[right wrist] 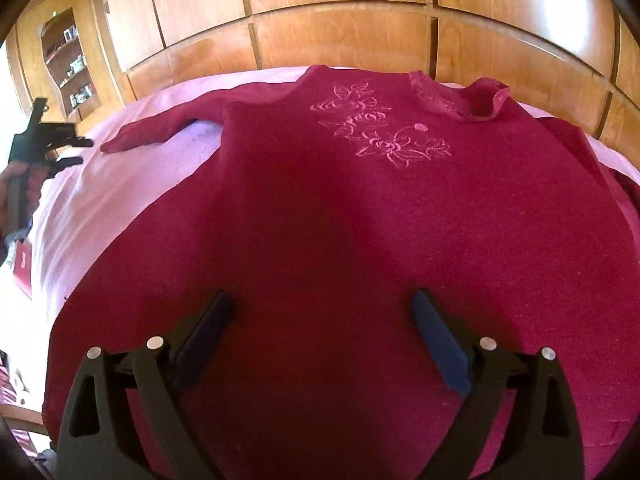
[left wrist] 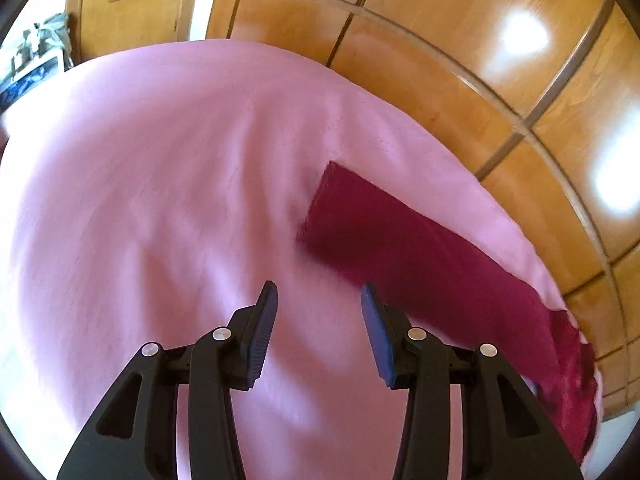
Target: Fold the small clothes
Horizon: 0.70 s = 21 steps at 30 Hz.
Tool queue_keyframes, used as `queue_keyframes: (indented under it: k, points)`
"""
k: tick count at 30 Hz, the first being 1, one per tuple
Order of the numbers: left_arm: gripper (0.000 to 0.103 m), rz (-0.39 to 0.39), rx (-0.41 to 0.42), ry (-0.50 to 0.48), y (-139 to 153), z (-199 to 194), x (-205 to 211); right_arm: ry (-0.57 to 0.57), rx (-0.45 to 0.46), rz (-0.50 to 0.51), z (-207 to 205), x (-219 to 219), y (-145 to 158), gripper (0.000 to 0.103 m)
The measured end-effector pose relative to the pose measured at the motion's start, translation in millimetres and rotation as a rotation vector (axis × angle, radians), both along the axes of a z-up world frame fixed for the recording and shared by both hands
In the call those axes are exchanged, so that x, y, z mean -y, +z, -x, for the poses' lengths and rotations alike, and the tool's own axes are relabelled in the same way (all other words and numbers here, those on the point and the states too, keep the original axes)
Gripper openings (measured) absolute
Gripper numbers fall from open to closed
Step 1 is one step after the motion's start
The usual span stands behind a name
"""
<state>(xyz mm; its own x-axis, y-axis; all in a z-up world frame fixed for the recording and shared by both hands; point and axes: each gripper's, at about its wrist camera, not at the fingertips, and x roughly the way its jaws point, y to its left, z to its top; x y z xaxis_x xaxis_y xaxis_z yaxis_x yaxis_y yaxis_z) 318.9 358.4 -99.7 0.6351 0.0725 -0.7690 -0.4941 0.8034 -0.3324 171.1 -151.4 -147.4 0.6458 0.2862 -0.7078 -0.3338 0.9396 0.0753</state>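
A dark red sweater (right wrist: 320, 208) with pink embroidered roses lies face up and flat on a pink bedsheet (right wrist: 132, 184), collar toward the wooden headboard. Its left sleeve (right wrist: 152, 132) stretches out to the side. My right gripper (right wrist: 322, 300) hovers over the sweater's lower body, open wide, with nothing between its fingers. In the left wrist view that sleeve (left wrist: 400, 236) lies ahead and to the right of my left gripper (left wrist: 320, 292), which is open over bare pink sheet (left wrist: 160, 200) and holds nothing. The left gripper (right wrist: 76, 152) also shows at the far left of the right wrist view.
A wooden panelled headboard (right wrist: 340, 36) runs behind the bed. Wooden shelves (right wrist: 72, 64) with small items stand at the far left. A red box (right wrist: 24, 268) lies beside the bed's left edge.
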Motion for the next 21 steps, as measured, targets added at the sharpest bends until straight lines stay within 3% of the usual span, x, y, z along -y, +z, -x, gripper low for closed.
queue_keyframes:
  k: [2,3,5,9,11,14,16,17,19,21]
  points:
    - [0.040,-0.011,-0.029,-0.027,-4.8,-17.7,-1.8,0.000,0.002,0.011,0.2,-2.2,0.4,0.095]
    - [0.022,-0.005,-0.035,-0.045,-9.5,-25.7,-3.1,0.000,0.003,0.013,1.0,-3.0,0.7,0.095]
    - [0.000,-0.001,-0.062,-0.070,-16.3,-36.4,-2.3,0.000,0.002,0.013,0.3,-3.4,0.6,0.095]
    - [0.000,-0.088,-0.012,-0.044,-4.6,-33.0,-0.5,-0.001,0.006,0.018,2.0,-3.3,1.1,0.095]
    - [0.000,-0.130,0.002,0.022,0.5,-16.3,-10.7,-0.001,0.007,0.019,2.2,-3.7,0.7,0.095]
    - [0.000,-0.131,-0.055,0.090,-15.1,-2.5,-31.6,-0.001,0.009,0.017,1.8,-3.9,0.0,0.096]
    - [0.000,-0.139,-0.100,0.084,-29.2,4.0,-34.9,-0.001,0.009,0.017,2.2,-3.9,0.0,0.096]
    - [0.000,-0.126,-0.084,0.087,-27.7,8.0,-34.8,-0.001,0.010,0.017,2.3,-3.9,0.0,0.096]
    - [0.000,0.030,0.023,0.074,-17.4,16.4,-41.6,-0.002,0.011,0.018,2.8,-4.1,0.3,0.096]
    - [0.000,0.018,0.077,0.053,0.5,15.9,-36.3,-0.003,0.012,0.019,3.1,-4.5,0.5,0.096]
